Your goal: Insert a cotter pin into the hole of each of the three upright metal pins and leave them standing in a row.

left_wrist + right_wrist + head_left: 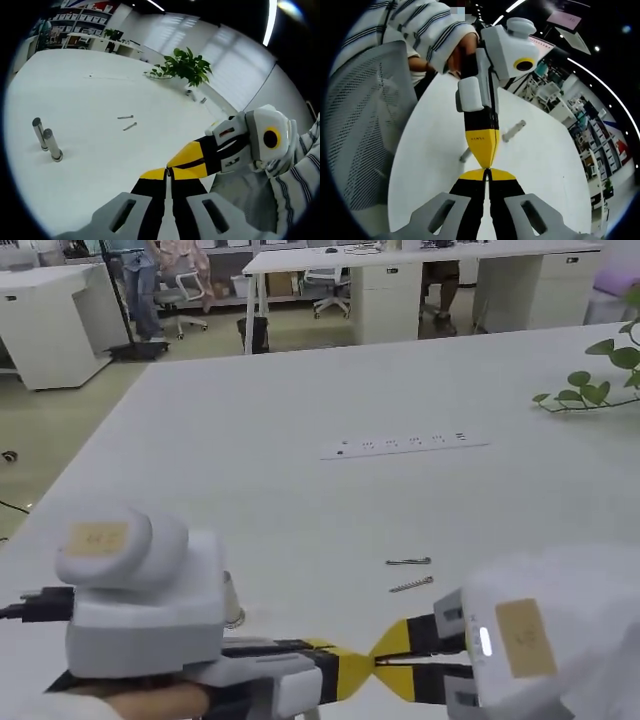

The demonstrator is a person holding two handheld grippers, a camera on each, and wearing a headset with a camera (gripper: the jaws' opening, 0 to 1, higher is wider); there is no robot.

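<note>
Nearest to us, the left gripper (366, 661) and the right gripper (381, 660) meet tip to tip low over the near part of the white tabletop (300, 490), one reaching in from each side. Each has its jaws pressed tight together. We cannot tell whether anything thin is pinched where the tips touch. In the right gripper view, a striped sleeve (420, 25) sits behind the left gripper.

Off to the side of the left gripper, two metal pins (51, 145) stand upright on the tabletop, just beside each other. In the head view we catch one of them partly hidden behind that gripper's white body.

A little farther out, two cotter pins (411, 584) lie flat on the tabletop, near each other and well apart from the metal pins.

Beyond them a power strip (405, 445) lies across the tabletop, and a plant (600, 380) leans in at the far right edge. Past the tabletop we see desks (400, 270) and office chairs (325, 285).
</note>
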